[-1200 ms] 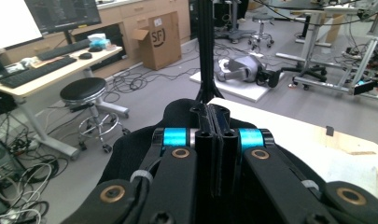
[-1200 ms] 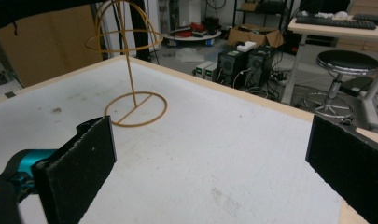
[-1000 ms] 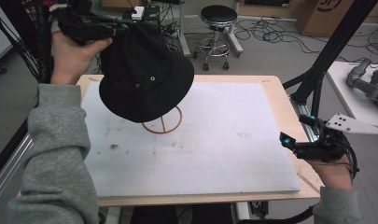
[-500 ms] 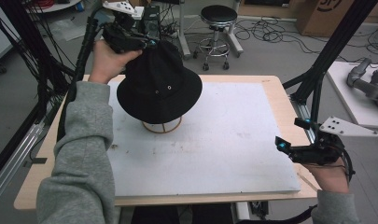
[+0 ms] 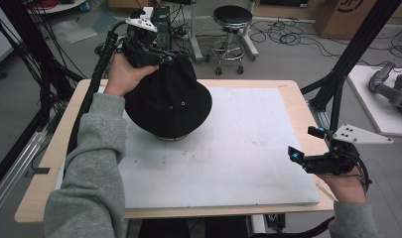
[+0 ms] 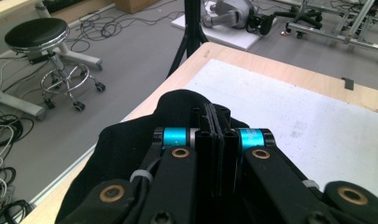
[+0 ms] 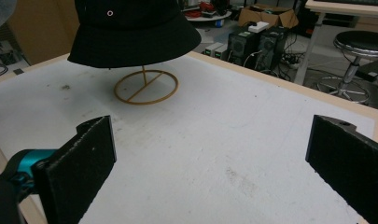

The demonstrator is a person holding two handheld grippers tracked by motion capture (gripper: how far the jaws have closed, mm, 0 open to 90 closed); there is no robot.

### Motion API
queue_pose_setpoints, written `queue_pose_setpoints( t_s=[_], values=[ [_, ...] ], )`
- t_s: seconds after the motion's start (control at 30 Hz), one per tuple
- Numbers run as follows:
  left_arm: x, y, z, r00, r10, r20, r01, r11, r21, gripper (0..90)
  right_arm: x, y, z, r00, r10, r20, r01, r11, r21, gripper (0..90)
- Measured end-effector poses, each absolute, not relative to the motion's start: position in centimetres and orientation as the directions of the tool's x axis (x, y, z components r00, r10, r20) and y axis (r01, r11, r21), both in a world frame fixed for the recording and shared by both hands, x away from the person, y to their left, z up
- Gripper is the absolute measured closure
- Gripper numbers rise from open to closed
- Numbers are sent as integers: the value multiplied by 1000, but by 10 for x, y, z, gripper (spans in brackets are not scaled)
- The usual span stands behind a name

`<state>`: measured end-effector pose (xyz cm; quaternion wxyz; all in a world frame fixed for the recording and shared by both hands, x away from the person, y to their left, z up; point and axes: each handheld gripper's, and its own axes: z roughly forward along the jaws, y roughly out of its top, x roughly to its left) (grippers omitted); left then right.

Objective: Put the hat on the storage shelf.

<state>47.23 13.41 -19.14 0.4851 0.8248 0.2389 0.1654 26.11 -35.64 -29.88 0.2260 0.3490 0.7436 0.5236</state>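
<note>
A black bucket hat (image 5: pixel 168 101) hangs over a thin wooden stand with a ring base (image 5: pixel 174 138) at the back left of the white mat (image 5: pixel 238 153). My left gripper (image 5: pixel 161 58) is shut on the hat's crown at its far side. In the left gripper view the jaws are pressed together on the black fabric (image 6: pixel 126 144). The right gripper view shows the hat (image 7: pixel 130 32) above the ring base (image 7: pixel 146 87), its brim clear of the mat. My right gripper (image 5: pixel 303 144) is held open at the table's right edge, nothing between its pads (image 7: pixel 84 158).
The mat lies on a wooden table (image 5: pixel 295 94). A black frame post (image 5: pixel 337 91) rises at the right rear corner. Behind the table stand a stool (image 5: pixel 232 20) and floor cables. The mat's middle and front are bare.
My left gripper has carried the hat rightward and down until it sits over the stand's ring. The right gripper has barely moved.
</note>
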Motion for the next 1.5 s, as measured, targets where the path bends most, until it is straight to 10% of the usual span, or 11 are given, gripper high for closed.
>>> queue_pose_setpoints(
  t_s=[0.07,0.47,1.5],
  values=[
    [471,133,-191,829,557,50,231,-422,877,869,262,-358,-299,-652,758,30,281,206,937,12],
    [458,134,-182,754,650,96,254,-423,870,143,262,-363,-299,-640,768,37,282,190,941,12],
    [363,230,-214,624,781,13,299,-253,920,58,274,-357,-301,-623,781,46,283,170,944,12]
  ],
)
